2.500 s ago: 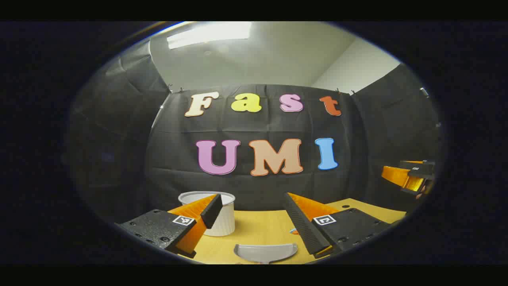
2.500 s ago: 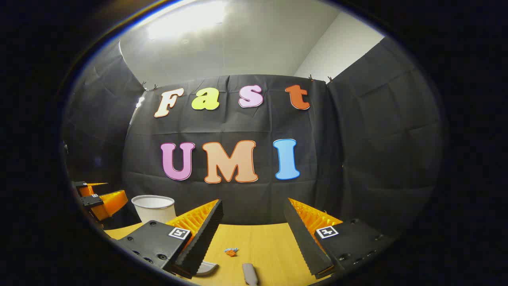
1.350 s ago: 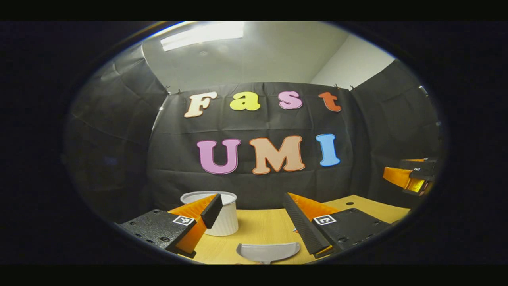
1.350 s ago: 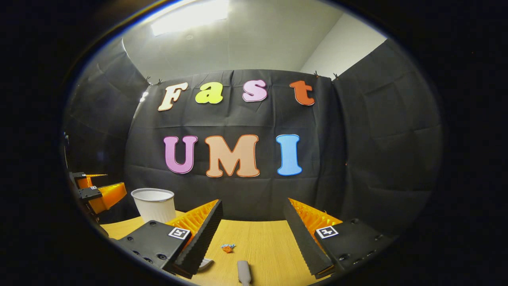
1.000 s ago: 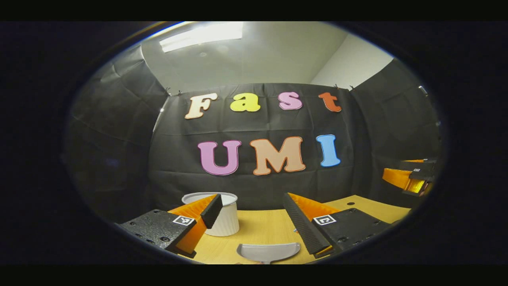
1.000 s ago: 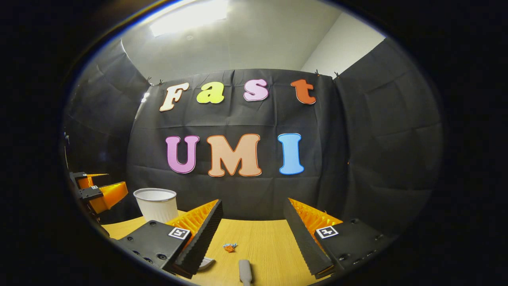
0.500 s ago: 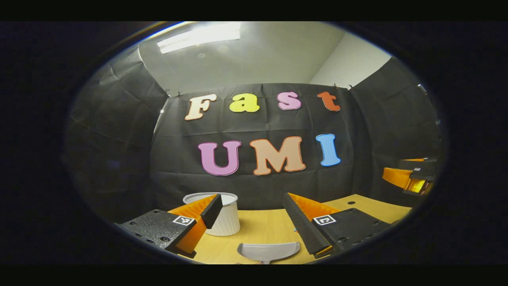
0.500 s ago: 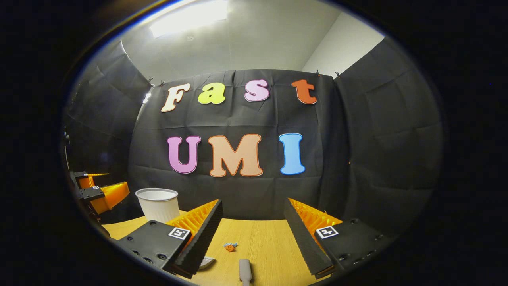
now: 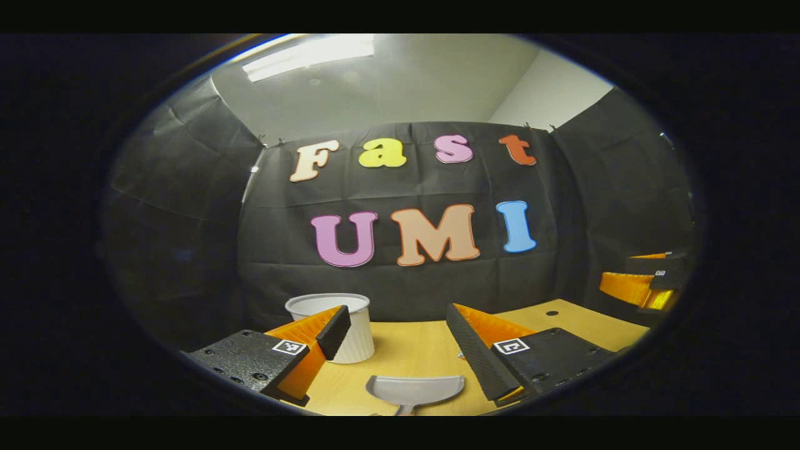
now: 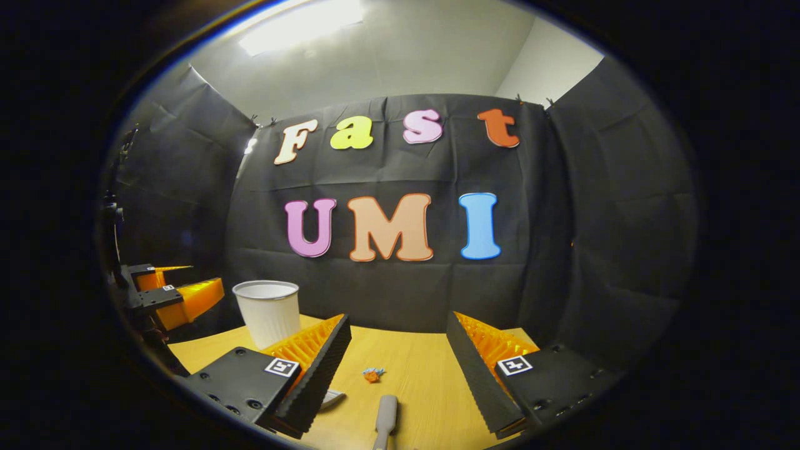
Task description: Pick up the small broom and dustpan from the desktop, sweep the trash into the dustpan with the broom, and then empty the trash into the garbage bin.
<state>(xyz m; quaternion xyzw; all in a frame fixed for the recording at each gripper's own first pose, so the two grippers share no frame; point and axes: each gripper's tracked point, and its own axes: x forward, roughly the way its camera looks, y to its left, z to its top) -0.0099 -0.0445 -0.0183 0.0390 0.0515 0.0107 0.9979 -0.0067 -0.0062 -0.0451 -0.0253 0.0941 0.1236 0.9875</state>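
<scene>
A grey dustpan (image 9: 415, 390) lies flat on the wooden desktop (image 9: 406, 350), low between the fingers of my open left gripper (image 9: 400, 331). Behind that gripper's left finger stands a white ribbed garbage bin (image 9: 350, 328). In the right gripper view, the grey broom handle (image 10: 385, 417) lies on the desktop just below my open right gripper (image 10: 399, 350). A small orange and blue scrap of trash (image 10: 372, 374) sits a little beyond the handle. A corner of the dustpan (image 10: 331, 397) peeks out beside the left finger, and the bin (image 10: 269, 312) stands at the left.
The other gripper (image 9: 644, 284) hovers at the far right edge of the left gripper view, and an orange gripper (image 10: 169, 297) hovers at the far left of the right gripper view. The desktop (image 10: 425, 369) ends at the black cloth wall behind.
Both views have tipped down a little, so more desktop shows. The dustpan and the broom handle now appear fuller between the fingers. Both grippers stayed open.
</scene>
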